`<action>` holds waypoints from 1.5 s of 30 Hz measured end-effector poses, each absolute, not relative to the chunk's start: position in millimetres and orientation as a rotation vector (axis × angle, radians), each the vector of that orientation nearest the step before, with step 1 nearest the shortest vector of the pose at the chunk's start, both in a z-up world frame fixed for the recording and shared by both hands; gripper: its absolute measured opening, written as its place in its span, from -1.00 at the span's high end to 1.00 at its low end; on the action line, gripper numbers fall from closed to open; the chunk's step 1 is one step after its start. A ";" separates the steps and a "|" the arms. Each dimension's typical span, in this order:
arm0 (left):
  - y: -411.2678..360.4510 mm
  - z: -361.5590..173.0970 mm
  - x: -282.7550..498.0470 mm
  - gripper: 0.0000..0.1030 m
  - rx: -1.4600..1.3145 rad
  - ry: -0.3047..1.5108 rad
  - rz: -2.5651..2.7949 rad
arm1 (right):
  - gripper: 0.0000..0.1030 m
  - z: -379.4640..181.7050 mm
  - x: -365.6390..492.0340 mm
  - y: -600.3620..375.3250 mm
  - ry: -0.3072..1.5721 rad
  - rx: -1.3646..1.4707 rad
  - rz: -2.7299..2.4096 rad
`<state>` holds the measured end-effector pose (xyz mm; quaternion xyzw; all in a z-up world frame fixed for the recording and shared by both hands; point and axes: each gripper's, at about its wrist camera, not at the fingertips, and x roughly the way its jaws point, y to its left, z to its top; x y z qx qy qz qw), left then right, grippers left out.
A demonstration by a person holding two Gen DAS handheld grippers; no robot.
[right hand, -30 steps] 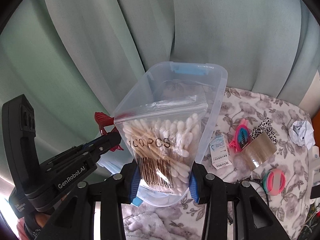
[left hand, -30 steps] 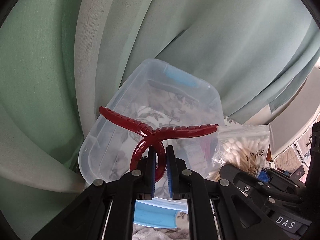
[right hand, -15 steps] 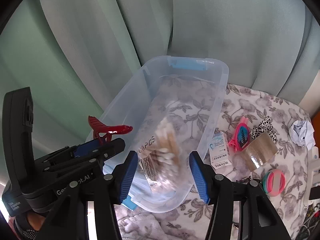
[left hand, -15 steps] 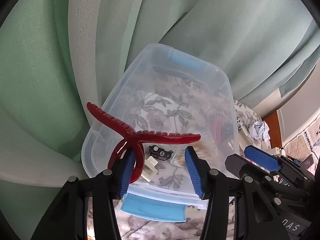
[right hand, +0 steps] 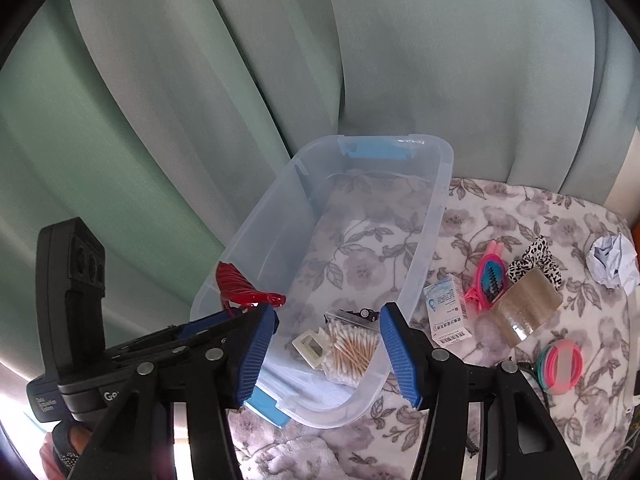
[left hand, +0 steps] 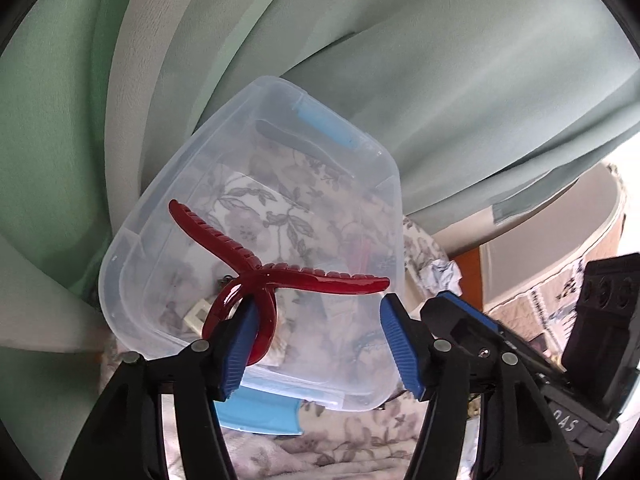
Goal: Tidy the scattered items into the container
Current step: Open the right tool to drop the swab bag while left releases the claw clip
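Note:
A clear plastic container [right hand: 436,216] with blue latches stands on the floral cloth; it also shows in the left wrist view [left hand: 132,240]. My left gripper [left hand: 314,344] is open above its near end. A dark red hair claw clip [left hand: 256,272] hangs looped on the left finger; it also shows in the right wrist view [right hand: 240,286]. My right gripper [right hand: 326,354] is open and empty over the container. A bag of cotton swabs [right hand: 352,350] lies inside the container beside a small white frame [right hand: 308,346] and a small black item [right hand: 364,314].
On the cloth right of the container lie a small white box [right hand: 446,308], a pink hair clip [right hand: 490,276], a spotted scrunchie [right hand: 534,260], a roll of brown tape [right hand: 526,306], pink hair ties [right hand: 560,366] and crumpled paper [right hand: 612,260]. Green curtains hang close behind.
Both grippers opened. The bag of cotton swabs dropped from my right gripper into the container. The red claw clip is no longer clamped and hangs on my left finger.

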<state>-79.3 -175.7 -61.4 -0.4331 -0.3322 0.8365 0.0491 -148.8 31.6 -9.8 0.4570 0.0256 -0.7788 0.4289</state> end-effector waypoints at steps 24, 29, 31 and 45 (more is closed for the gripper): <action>-169.9 -43.8 -86.3 -0.44 -1.108 -1.331 2.406 | -0.16 -21.9 -129.8 16.6 0.011 1.127 -1.845; -167.9 -44.0 -87.1 -0.47 -1.105 -1.368 2.388 | -0.17 -31.0 -127.0 10.8 0.041 1.154 -1.823; -168.8 -45.7 -86.6 -0.47 -1.116 -1.384 2.384 | -0.18 -33.9 -125.7 9.4 0.046 1.154 -1.822; -167.3 -45.6 -85.4 -0.47 -1.142 -1.379 2.337 | -0.21 -40.9 -142.6 14.9 0.083 1.160 -1.942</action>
